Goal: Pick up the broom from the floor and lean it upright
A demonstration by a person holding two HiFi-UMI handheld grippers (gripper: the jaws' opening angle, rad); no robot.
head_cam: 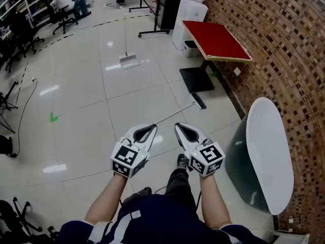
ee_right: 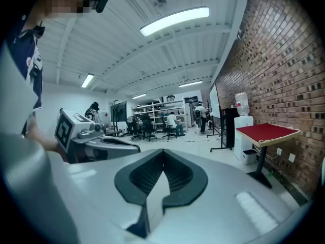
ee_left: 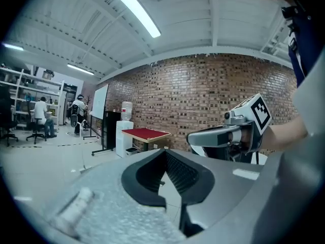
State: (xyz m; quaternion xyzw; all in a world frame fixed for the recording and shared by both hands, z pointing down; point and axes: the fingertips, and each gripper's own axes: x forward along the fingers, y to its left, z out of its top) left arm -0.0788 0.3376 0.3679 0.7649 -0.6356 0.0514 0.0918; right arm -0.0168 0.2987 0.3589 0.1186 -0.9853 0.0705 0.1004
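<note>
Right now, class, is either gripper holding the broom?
No, the broom lies flat on the floor, and the left gripper and right gripper are both shut and empty.

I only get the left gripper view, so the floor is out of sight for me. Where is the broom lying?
Observer: The broom lies flat on the tiles ahead, its head by the black foot of the red table.
Operator: Which way does its handle run?
Observer: Back toward you, ending near the tip of the left claw.
Operator: Is the right claw free?
Observer: Yes, the right claw is shut with nothing in it.
</note>
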